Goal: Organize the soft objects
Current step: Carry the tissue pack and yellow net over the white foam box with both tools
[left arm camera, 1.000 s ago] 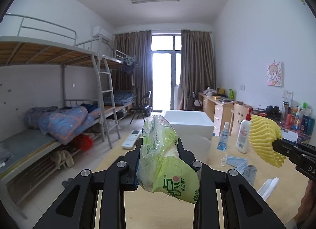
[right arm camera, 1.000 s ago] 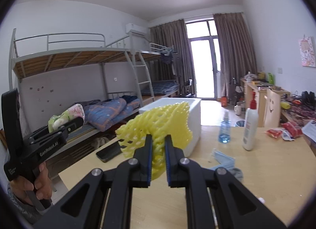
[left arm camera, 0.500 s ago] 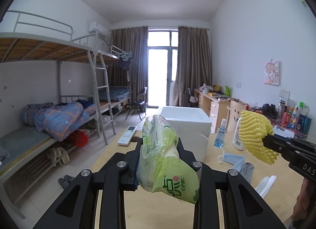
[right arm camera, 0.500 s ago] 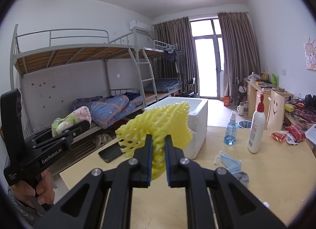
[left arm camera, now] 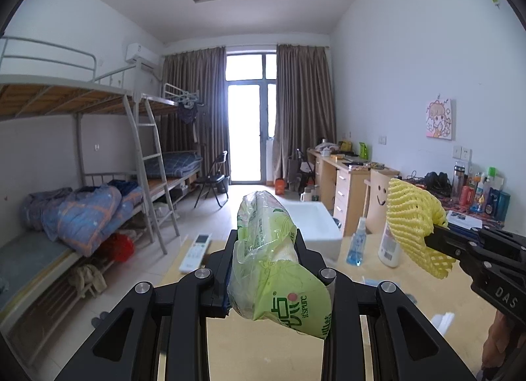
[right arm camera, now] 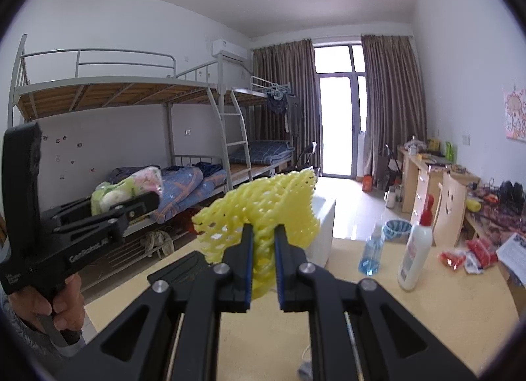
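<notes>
My left gripper (left arm camera: 264, 243) is shut on a green tissue pack (left arm camera: 273, 269) in clear plastic, held above the wooden table (left arm camera: 263, 348). It also shows in the right wrist view (right arm camera: 125, 190) at the left, in the left gripper (right arm camera: 144, 203). My right gripper (right arm camera: 264, 243) is shut on a yellow foam net (right arm camera: 263, 213), also held above the table. In the left wrist view the net (left arm camera: 411, 220) and the right gripper (left arm camera: 430, 239) are at the right. A white foam box (left arm camera: 315, 226) stands on the table beyond both.
A blue spray bottle (right arm camera: 373, 249) and a white pump bottle (right arm camera: 416, 249) stand right of the box. A remote (left arm camera: 195, 251) lies at the table's left edge. Red snack packets (right arm camera: 466, 256) lie at the right. Bunk beds (left arm camera: 82, 200) line the left wall.
Both grippers have risen and tilted slightly, so the table items sit lower in view. The right gripper with the net has moved closer to the left one. Both grips are unchanged.
</notes>
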### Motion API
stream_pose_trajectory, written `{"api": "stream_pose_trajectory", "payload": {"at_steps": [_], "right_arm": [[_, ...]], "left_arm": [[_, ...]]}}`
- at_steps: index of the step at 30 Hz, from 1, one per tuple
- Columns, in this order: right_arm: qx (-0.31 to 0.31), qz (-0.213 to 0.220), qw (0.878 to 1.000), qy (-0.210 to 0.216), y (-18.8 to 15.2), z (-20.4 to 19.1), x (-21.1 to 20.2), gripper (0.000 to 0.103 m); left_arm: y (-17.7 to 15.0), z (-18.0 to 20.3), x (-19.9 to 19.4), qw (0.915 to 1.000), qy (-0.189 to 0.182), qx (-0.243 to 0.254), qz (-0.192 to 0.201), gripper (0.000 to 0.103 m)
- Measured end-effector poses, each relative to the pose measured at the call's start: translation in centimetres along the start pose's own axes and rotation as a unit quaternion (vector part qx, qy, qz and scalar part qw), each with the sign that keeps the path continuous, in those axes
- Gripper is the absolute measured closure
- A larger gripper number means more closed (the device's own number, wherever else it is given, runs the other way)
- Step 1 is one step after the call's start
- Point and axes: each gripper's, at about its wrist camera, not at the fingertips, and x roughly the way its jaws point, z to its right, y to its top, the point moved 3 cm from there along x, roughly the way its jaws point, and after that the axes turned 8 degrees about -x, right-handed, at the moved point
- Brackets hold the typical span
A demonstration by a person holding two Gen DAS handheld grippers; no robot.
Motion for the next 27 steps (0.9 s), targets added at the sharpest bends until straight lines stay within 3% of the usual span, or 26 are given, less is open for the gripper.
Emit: {"api": "stream_pose_trajectory", "payload": {"at_steps": [14,27], "right_arm": [[-0.026,-0.006,1.0,0.004,1.9,0.2,4.2,0.089],[-0.029,-0.024,0.999,-0.002,2.3,1.9,9.4,0.088]], "left_arm": [[1.5,-0.1,3.9,0.9998,-0.013,-0.007,-0.013,0.073],[2.2,0.1,9.8,0.9994,-0.016,-0.003,-0.032,0.073]]}}
